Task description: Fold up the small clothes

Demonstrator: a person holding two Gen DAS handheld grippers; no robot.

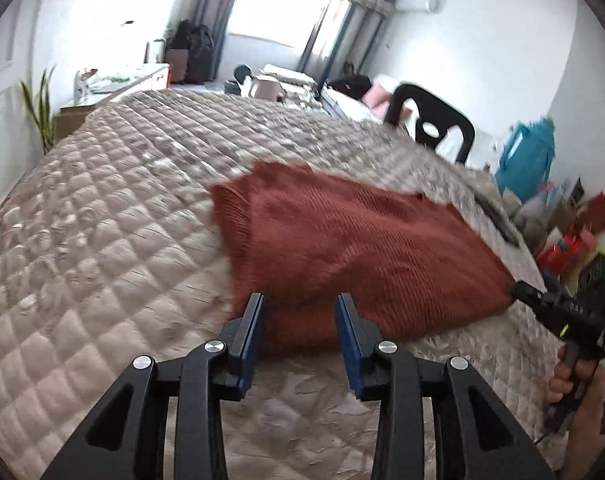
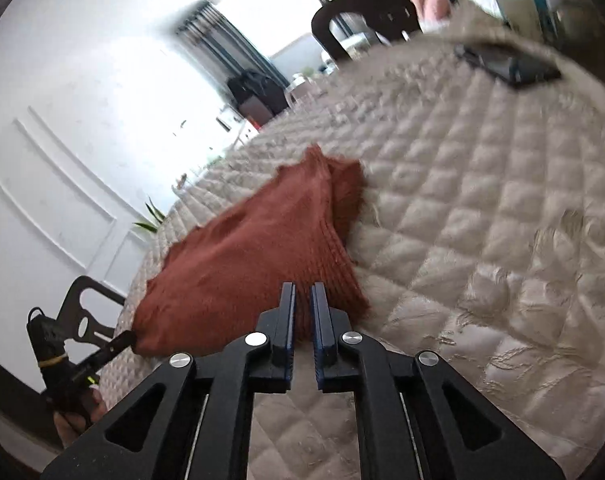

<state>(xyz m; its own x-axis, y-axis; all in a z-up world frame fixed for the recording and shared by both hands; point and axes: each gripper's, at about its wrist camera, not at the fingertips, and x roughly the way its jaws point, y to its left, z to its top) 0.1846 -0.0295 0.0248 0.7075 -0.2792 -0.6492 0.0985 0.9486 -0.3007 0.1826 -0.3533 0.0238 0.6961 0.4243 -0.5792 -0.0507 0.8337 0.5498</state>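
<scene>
Left wrist view: the left claw (image 1: 300,304) stands with its jaws apart and nothing between the pads. Just ahead of it a rust-red knitted garment (image 1: 354,248) lies on the quilted bed (image 1: 102,220), its near edge reaching the blue pads. To the right, the right claw (image 1: 520,291) meets the garment's corner; whether it grips there cannot be told from this view. A hand (image 1: 574,384) holds its handle. A black chair (image 1: 430,120) stands beyond the bed.

Right wrist view: the right claw (image 2: 302,304) shows a narrow gap, with no cloth between its pads. The garment (image 2: 242,272) lies directly ahead and to the left. A dark phone (image 2: 506,62) rests far ahead to the right.
</scene>
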